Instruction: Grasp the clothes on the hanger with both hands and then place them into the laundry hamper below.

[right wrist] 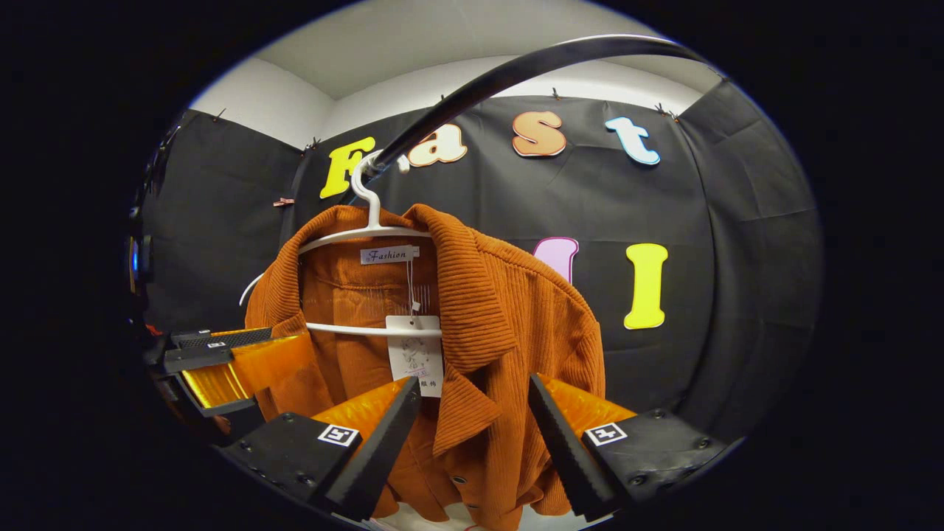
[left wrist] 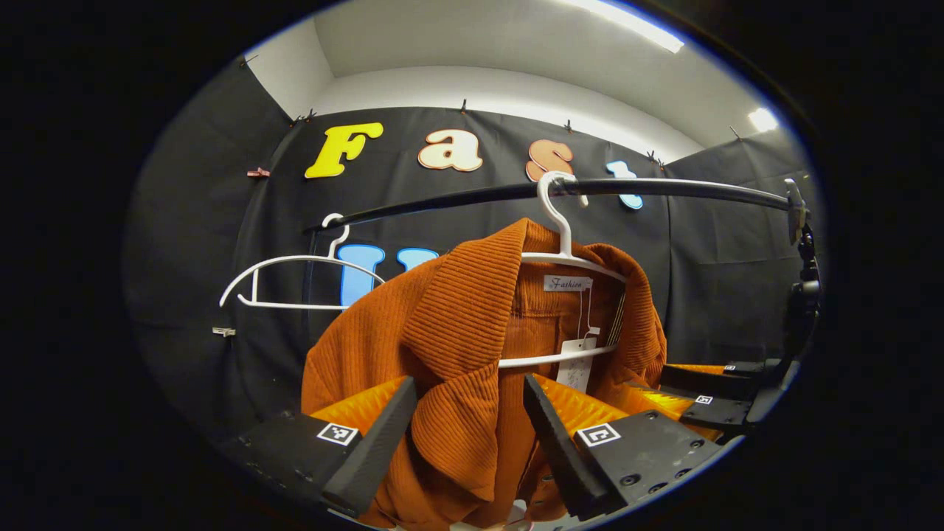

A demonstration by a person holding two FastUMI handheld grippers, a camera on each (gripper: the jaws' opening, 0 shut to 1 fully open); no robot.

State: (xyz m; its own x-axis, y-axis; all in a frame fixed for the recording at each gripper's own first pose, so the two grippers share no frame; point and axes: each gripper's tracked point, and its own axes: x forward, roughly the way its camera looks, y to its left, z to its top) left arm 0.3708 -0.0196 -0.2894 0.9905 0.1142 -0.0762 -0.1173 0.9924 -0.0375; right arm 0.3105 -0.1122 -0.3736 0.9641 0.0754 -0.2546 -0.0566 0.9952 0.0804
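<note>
Two grippers, both spread open at an orange corduroy shirt (left wrist: 457, 346) on a white hanger (left wrist: 564, 258) hooked over the black rail (left wrist: 664, 188). Left gripper (left wrist: 472, 442) straddling one lapel, right gripper (right wrist: 472, 442) straddling the other, fingers apart from the cloth. Second, bare hanger (left wrist: 295, 280) toward the rail's far end.

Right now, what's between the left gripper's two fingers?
In the left gripper view, the orange corduroy shirt's front panel and collar lapel hang between the open fingers of the left gripper; neither finger clearly presses the cloth. It hangs on the white hanger.
</note>
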